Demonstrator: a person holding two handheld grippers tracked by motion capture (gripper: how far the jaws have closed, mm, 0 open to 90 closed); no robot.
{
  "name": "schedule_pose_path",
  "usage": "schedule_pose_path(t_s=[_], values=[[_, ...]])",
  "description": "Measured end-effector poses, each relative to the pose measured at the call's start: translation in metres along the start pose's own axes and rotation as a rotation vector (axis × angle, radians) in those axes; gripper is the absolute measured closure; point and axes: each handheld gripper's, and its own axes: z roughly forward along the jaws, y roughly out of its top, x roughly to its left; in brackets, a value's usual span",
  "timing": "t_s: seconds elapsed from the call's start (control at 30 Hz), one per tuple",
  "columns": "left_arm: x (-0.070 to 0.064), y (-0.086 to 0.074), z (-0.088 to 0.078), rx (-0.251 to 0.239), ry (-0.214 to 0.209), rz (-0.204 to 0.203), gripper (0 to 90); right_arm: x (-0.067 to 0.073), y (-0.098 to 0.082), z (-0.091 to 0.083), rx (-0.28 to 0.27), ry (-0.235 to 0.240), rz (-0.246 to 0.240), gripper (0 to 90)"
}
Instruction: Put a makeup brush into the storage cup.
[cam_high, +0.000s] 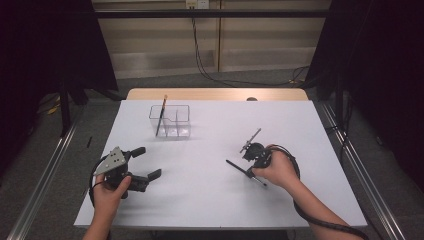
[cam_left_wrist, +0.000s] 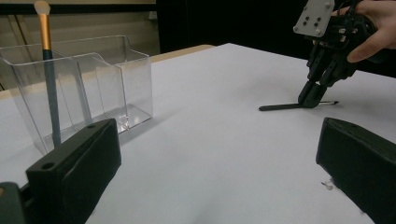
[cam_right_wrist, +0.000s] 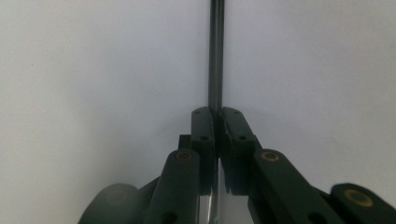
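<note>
Right gripper (cam_high: 250, 161), jaws closed tight on the thin black brush (cam_right_wrist: 215, 60) lying flat on the white table (cam_high: 210, 200), gripping mid-handle so it should lift level. Left gripper (cam_high: 142, 162) rests with jaws wide apart, holding nothing, near the clear organizer (cam_high: 170, 121), where an orange-handled brush (cam_high: 161, 116) already stands upright.
</note>
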Motion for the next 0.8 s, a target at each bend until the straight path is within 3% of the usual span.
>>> schedule_pose_path(t_s=[0.3,0.73,0.8], values=[[-0.0003,0.0001,0.0009,0.004,-0.009,0.000,0.0,0.0010,0.0006,0.0002,0.004,-0.010,-0.017,85.1],[-0.0013,0.0005,0.0014,-0.001,-0.017,-0.008,0.0,-0.0003,-0.0018,-0.0020,-0.023,0.037,-0.004,85.1],[-0.0013,0.0005,0.0017,0.006,-0.018,-0.005,0.0,0.0006,-0.0011,-0.0033,-0.033,0.043,-0.019,85.1]])
